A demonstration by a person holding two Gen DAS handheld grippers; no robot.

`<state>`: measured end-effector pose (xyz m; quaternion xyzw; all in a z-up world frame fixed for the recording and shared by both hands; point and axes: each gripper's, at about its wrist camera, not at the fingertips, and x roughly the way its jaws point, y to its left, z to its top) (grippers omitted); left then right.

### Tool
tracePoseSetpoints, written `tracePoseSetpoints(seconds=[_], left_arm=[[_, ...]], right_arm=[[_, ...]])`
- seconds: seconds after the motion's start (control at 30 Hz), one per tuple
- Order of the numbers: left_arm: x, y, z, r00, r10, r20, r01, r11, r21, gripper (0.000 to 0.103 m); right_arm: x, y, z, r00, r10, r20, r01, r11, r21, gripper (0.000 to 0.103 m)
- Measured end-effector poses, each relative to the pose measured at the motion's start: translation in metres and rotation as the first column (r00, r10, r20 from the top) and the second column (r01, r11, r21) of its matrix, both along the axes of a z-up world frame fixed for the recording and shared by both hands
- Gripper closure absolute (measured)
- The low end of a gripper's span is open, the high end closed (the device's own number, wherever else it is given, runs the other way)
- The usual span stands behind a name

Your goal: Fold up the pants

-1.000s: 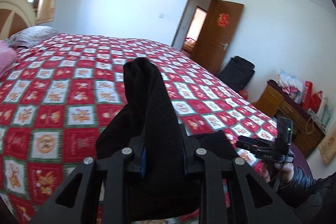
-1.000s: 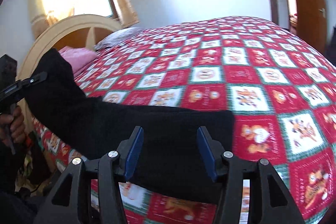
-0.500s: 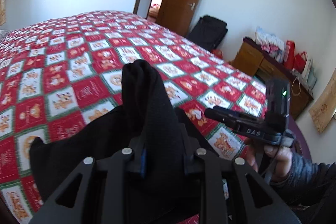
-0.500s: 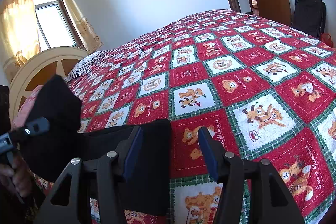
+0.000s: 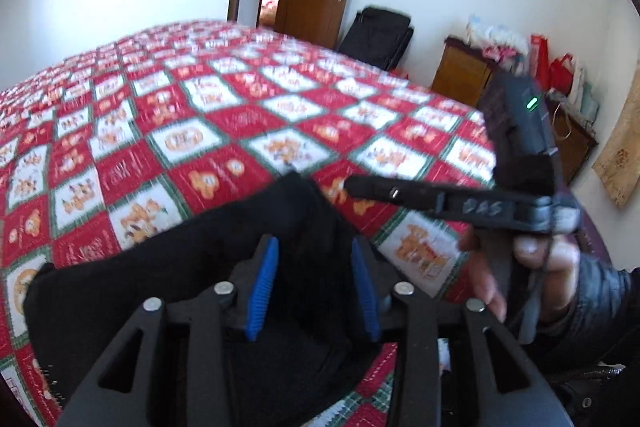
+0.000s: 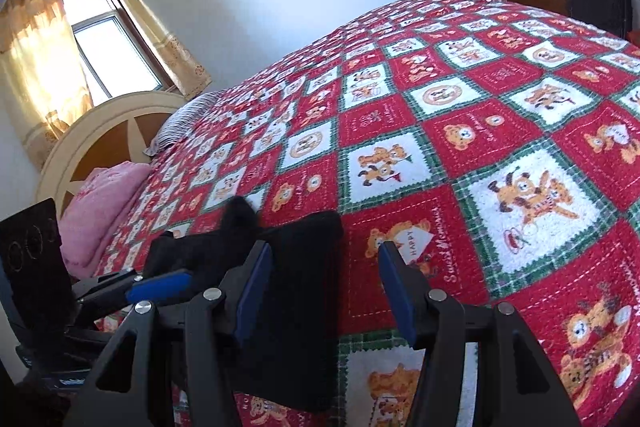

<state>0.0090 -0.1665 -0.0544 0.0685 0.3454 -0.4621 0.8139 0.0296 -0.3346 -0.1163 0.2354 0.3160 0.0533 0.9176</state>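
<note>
Black pants [image 5: 168, 291] lay bunched on the red quilt [image 5: 224, 131] at the bed's near edge. Left gripper [image 5: 314, 283] was spread apart, a fabric ridge standing between its pads. Right gripper [image 6: 326, 291] was also spread, over the pants' right edge, gripping nothing.

Matt black cloth pants [image 5: 168, 279] lie on a stitched, quilted bedspread [image 6: 460, 131]; ribbed blue pads [image 5: 262, 283] line the matt gripper fingers.

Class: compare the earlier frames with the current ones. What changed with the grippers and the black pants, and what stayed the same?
The left gripper opened and let go of the black pants, which dropped from a raised bunch onto the quilt. The right gripper stayed open, over the pants' edge.
</note>
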Motion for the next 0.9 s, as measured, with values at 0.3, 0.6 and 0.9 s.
tracePoseSetpoints(seconds=[0.3,0.6,0.9], left_arm=[[0.022,0.055,-0.008,0.933,0.283,0.221,-0.312,0.944,0.110,0.036],[0.044,0.092,-0.043,0.905,0.413,0.102,-0.423,0.898,0.123,0.033],[0.044,0.086,-0.056,0.912,0.401,0.089,-0.410,0.903,0.130,0.022]], right_arm=[[-0.001,0.022,0.005,0.992,0.118,-0.040,-0.113,0.988,0.104,0.046],[-0.010,0.060,0.018,0.981,0.175,-0.085,-0.179,0.983,-0.035,0.046],[-0.022,0.050,-0.014,0.958,0.156,-0.240,-0.205,0.959,-0.193,0.089]])
